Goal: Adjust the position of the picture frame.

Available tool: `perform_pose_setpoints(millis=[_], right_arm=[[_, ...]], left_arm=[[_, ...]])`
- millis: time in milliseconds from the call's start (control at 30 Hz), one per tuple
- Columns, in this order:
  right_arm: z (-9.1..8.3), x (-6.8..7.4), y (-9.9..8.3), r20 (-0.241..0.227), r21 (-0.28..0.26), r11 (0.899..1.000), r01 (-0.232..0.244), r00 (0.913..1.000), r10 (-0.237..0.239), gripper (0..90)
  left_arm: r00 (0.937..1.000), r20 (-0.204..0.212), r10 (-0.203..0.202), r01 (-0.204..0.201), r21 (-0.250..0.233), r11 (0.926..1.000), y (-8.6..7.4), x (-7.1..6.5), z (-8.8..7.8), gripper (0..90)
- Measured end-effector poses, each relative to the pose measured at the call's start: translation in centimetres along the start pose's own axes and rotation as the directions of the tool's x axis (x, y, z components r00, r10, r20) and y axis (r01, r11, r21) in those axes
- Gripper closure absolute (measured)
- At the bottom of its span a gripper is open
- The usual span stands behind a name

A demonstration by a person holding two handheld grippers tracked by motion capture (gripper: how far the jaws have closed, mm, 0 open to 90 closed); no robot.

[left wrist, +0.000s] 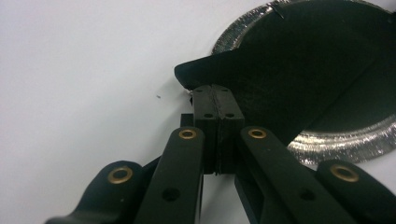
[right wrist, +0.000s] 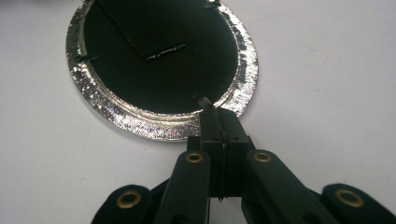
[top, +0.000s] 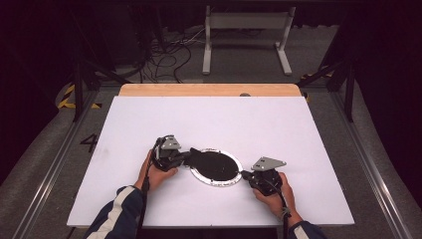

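Black sheet [top: 215, 166] on silver-rimmed plate [top: 198, 176]; no readable writing.

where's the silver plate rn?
In the high view the silver plate lies on the white table, near its front middle, between the left gripper and the right gripper, under a black sheet.

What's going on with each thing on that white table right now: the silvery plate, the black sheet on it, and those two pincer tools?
Silver plate: flat on the white table, right way up, its silver rim showing.
Black sheet: lying over the plate, one edge lifted and pinched by the left gripper.
Left gripper: fingers shut on the black sheet's edge.
Right gripper: fingers shut at the plate's near rim; whether they pinch anything is hard to tell.
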State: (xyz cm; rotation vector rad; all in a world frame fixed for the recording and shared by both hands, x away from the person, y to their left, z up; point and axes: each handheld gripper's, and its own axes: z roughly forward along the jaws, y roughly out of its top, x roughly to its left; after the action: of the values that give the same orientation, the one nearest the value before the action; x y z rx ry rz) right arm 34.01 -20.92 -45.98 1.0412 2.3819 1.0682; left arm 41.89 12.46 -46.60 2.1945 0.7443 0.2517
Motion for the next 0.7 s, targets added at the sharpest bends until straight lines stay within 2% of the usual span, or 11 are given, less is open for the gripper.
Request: perform_pose_setpoints(millis=[133, 167, 233, 267, 300, 333, 400, 500, 567, 700], right_arm=[[0.1, -0.1, 0.1, 0.005, -0.001, 1.000, -0.002, 1.0000, 0.002, 90.0], [0.0, 0.2, 0.1, 0.006, 0.006, 1.000, 0.012, 0.9999, -0.012, 90.0], [-0.3, 1.4, 0.1, -0.056, 0.013, 0.998, 0.066, 0.9963, -0.065, 90.0], [-0.3, 2.2, 0.0, -0.087, 0.022, 0.995, 0.097, 0.9917, -0.095, 90.0], [-0.3, 2.7, 0.0, -0.095, 0.029, 0.992, 0.119, 0.9887, -0.116, 90.0], [-0.2, 3.2, 0.0, -0.090, 0.024, 0.990, 0.139, 0.9865, -0.137, 90.0], [0.0, 3.7, 0.1, -0.095, 0.023, 0.988, 0.151, 0.9844, -0.149, 90.0], [0.2, 3.5, 0.2, -0.102, 0.017, 0.992, 0.123, 0.9875, -0.120, 90.0], [0.2, 3.5, 0.2, -0.100, 0.016, 0.992, 0.126, 0.9872, -0.124, 90.0], [0.2, 3.5, 0.2, -0.075, 0.014, 0.987, 0.159, 0.9847, -0.158, 90.0]], left_arm=[[1.0000, -0.003, 0.000, 0.000, 0.000, 1.0000, -0.1, -0.1, 0.0, 90.0], [1.0000, 0.000, 0.010, -0.010, 0.004, 0.9999, 0.0, -0.1, 0.0, 90.0], [0.9998, 0.002, 0.021, -0.021, 0.012, 0.9997, 0.0, -0.1, -0.1, 90.0], [0.9998, 0.003, 0.022, -0.022, 0.011, 0.9997, 0.0, -0.2, -0.1, 90.0], [0.9996, 0.003, 0.027, -0.027, 0.013, 0.9995, 0.0, -0.2, -0.1, 90.0], [0.9996, 0.006, 0.028, -0.028, 0.015, 0.9995, 0.0, -0.2, -0.1, 90.0], [0.9994, 0.016, 0.032, -0.032, 0.018, 0.9993, 0.0, -0.2, -0.2, 90.0], [0.9993, 0.026, 0.026, -0.026, 0.018, 0.9995, 0.0, -0.4, -0.2, 90.0], [0.9990, 0.025, 0.036, -0.037, 0.022, 0.9991, 0.0, -0.5, -0.2, 90.0], [0.9978, 0.047, 0.047, -0.049, 0.034, 0.9982, 0.0, -0.4, -0.3, 90.0]])
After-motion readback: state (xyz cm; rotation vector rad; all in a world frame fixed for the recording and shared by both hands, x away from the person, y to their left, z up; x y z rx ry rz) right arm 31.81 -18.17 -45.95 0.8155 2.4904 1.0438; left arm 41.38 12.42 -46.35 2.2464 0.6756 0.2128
